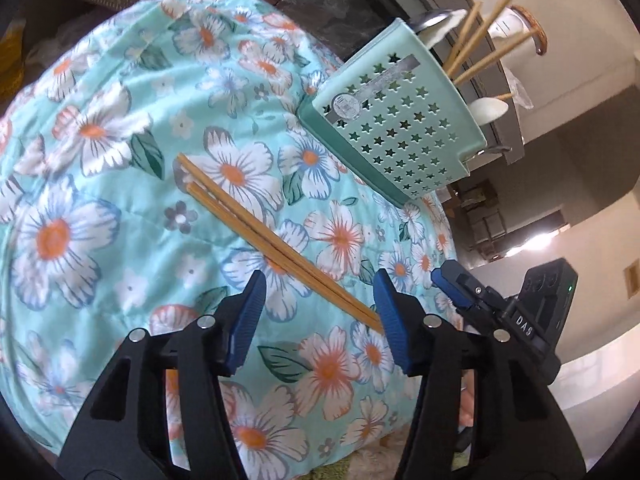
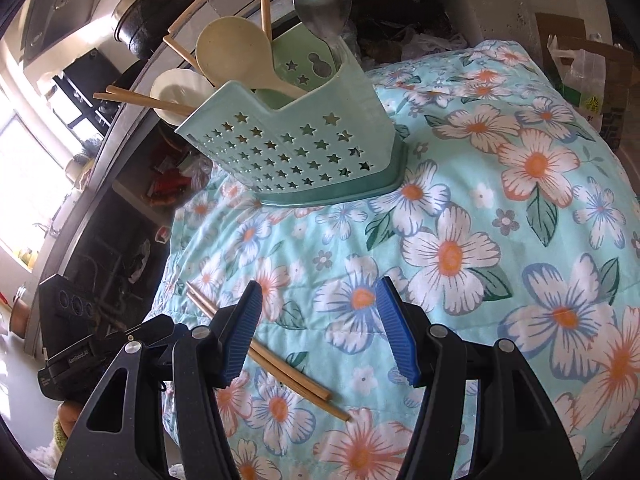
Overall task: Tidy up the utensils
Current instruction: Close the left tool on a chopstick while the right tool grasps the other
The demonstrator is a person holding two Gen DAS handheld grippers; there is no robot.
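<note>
Open cloth [image 2: 500, 208] (caddy [image 2: 296, 152] behind)

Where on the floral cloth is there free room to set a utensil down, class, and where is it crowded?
Free: the floral cloth right of the holder, and beyond the loose chopsticks in the left view. Crowded: around those chopsticks, where both grippers sit.

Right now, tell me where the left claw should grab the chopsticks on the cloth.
Probably near their close end: the chopsticks lie flat, side by side, on the floral cloth. Their close end already sits between the open left claw. Come from above and pinch across both.
</note>
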